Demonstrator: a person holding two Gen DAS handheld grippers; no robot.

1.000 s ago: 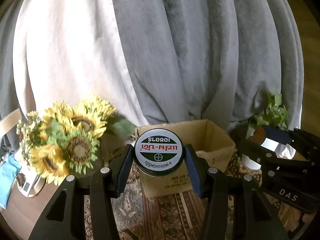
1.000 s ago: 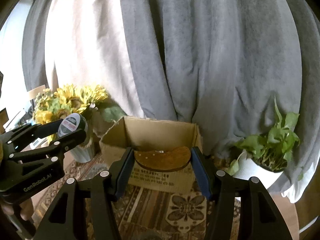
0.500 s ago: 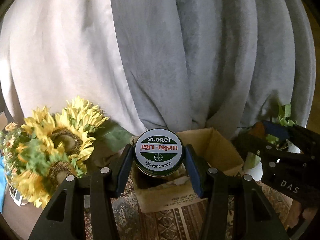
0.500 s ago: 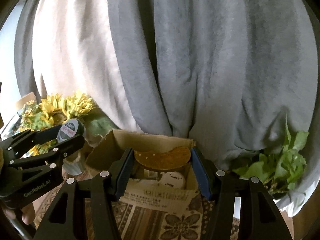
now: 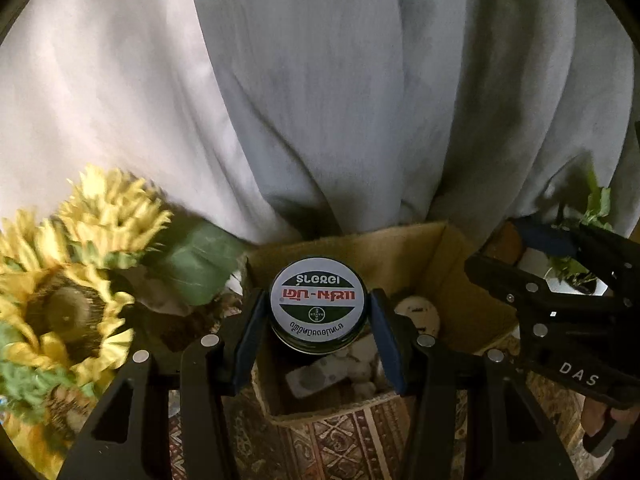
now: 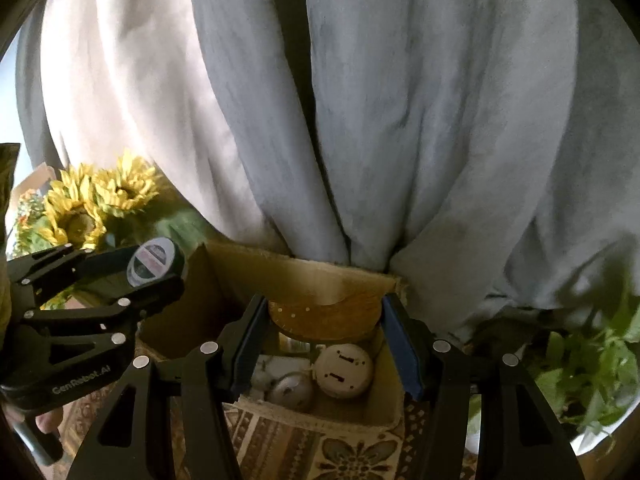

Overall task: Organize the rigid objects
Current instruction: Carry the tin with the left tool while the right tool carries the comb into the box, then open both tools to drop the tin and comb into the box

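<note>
Grey and pale curtains (image 5: 360,100) hang in heavy folds behind a bench covered by a patterned cloth (image 5: 344,444). On that cloth stands an open cardboard box (image 6: 320,280), already holding a round white device (image 6: 343,370) and a greyish rounded item (image 6: 290,390).

The left hand-held gripper (image 5: 318,320) is clenched on a round tin (image 5: 318,300) with a white, red and green lid; both blue pads press its sides, and the tin hangs over the box's open top. The right hand-held gripper (image 6: 322,332) grips a flat, brown wooden disc (image 6: 324,316) by its edges, jaws partly apart to span it; the disc hangs above the box's inside, over the white device.

Each gripper shows in the other's view: the left one with its tin at the box's left side, the right one at the box's right side. Sunflowers (image 5: 68,280) stand to the left of the box, and a green potted plant (image 6: 592,368) to its right. A fingertip (image 6: 48,424) shows under the left gripper's handle.
</note>
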